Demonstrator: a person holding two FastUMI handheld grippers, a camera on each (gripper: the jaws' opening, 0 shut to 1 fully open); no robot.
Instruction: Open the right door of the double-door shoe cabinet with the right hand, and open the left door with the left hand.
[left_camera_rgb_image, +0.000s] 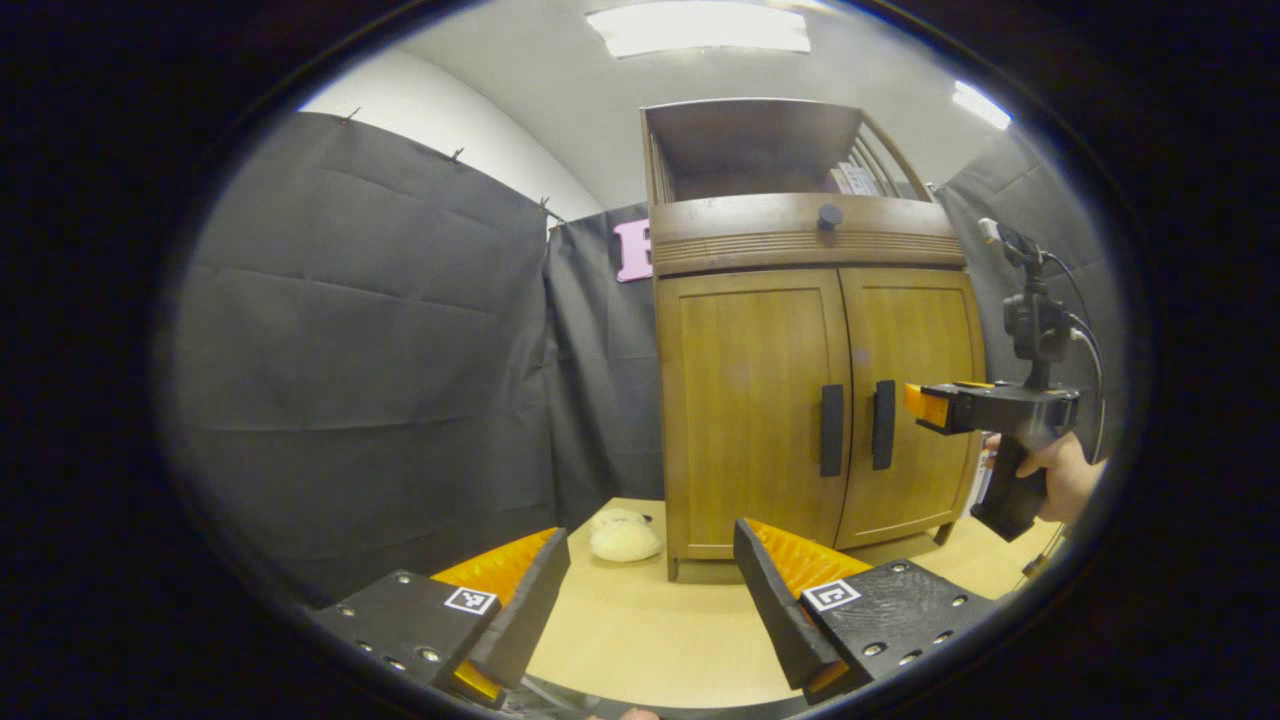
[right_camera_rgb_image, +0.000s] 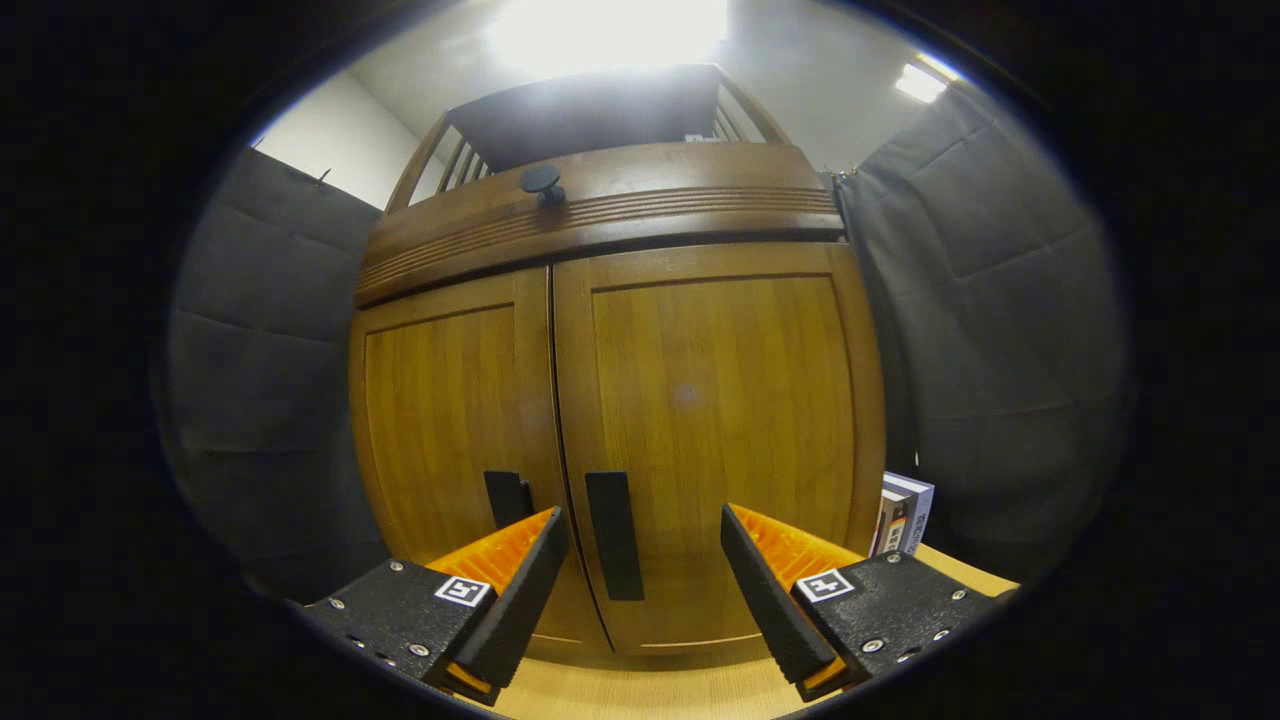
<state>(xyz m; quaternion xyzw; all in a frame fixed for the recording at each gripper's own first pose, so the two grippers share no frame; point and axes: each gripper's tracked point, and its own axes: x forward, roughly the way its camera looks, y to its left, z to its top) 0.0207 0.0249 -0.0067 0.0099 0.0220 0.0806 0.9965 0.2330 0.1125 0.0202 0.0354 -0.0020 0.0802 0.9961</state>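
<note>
Both doors shut, my right gripper (right_camera_rgb_image: 640, 575) gaping wide w/ right door handle (right_camera_rgb_image: 613, 535) btwn its fingers, so I'd ease fwd, pinch square, then pull; left gripper (left_camera_rgb_image: 650, 590) open too.

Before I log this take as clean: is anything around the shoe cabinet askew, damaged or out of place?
Nothing looks damaged. Both doors of the shoe cabinet sit shut and flush, handles upright. The one stray thing is a pale fluffy item lying on the floor by the cabinet's left corner; what it is can't be told.
</note>
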